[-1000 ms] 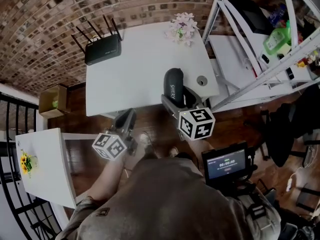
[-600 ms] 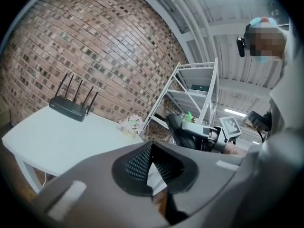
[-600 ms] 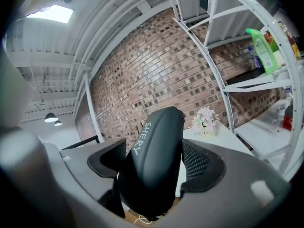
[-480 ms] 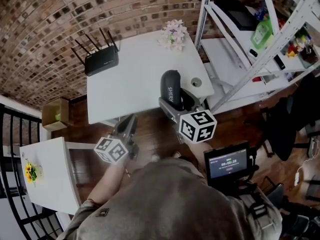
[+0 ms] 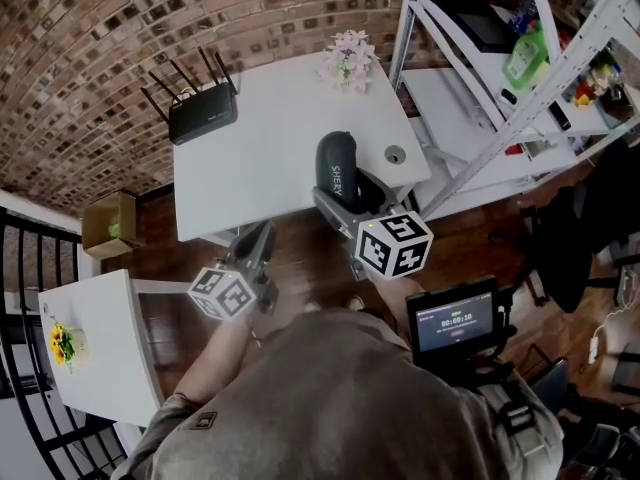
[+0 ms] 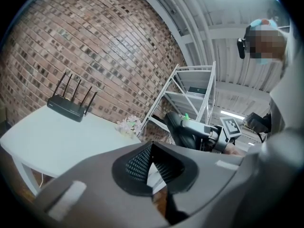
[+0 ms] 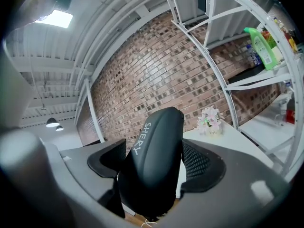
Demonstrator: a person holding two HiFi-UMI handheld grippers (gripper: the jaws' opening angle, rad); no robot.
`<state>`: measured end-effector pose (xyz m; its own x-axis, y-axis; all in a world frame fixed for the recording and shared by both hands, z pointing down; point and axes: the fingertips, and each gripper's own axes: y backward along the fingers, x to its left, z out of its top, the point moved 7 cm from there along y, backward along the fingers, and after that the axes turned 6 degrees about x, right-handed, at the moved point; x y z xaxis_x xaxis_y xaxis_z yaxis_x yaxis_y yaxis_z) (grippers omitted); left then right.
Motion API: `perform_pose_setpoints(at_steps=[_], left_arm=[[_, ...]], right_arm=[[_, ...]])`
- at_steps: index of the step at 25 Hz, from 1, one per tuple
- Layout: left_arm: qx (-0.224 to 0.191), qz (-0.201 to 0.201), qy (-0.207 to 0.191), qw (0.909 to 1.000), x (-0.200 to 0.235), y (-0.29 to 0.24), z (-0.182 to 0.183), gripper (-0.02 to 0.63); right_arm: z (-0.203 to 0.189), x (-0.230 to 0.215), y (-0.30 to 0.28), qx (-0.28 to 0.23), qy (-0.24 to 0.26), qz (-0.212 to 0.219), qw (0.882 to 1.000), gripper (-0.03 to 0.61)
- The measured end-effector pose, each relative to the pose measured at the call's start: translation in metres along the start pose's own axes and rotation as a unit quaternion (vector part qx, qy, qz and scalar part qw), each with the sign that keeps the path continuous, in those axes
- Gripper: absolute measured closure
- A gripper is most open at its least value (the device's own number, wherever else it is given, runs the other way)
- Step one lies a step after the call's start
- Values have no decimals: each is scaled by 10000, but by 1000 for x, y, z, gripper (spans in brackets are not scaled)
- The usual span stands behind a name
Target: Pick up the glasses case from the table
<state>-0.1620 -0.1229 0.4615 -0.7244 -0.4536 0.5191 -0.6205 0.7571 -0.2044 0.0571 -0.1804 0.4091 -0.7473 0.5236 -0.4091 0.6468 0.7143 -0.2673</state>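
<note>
Black and smooth-shelled, the glasses case [image 7: 154, 151] stands almost upright between the jaws of your right gripper [image 7: 152, 161]. The two mesh pads press on its sides, so the jaws are spread wide around it and gripping. White lettering runs up the case's left flank. From your head camera the case [image 5: 337, 168] shows over the near right part of the white table [image 5: 270, 138], with your right gripper [image 5: 350, 198] reaching in from the near edge. In the right gripper view the case's lower end hangs above the wooden floor [image 7: 151, 220], just off the table's near edge. Your left gripper [image 5: 259, 238] hangs to the left of it, short of the table's near edge and over the floor. Its jaws are drawn together at the tips with nothing between them [image 6: 150, 148], and past them the case [image 6: 176, 126] shows to the right. At the table's far left corner sits a black router [image 5: 203, 106] with its antennas up, and a small pot of pale flowers [image 5: 347, 60] stands at the far right corner. Metal shelving [image 5: 480, 118] rises right of the table, with a green bottle [image 5: 525, 58] on it. A brick wall [image 5: 100, 28] backs it all.
</note>
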Motion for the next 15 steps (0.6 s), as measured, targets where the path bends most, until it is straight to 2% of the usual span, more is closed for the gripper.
perform_pose_setpoints(at_steps=[15], left_arm=[[-26,-65,-25,10000,1,-8,4,614]], right_arm=[[1,-6,2,-25,41,-63,10000,202]])
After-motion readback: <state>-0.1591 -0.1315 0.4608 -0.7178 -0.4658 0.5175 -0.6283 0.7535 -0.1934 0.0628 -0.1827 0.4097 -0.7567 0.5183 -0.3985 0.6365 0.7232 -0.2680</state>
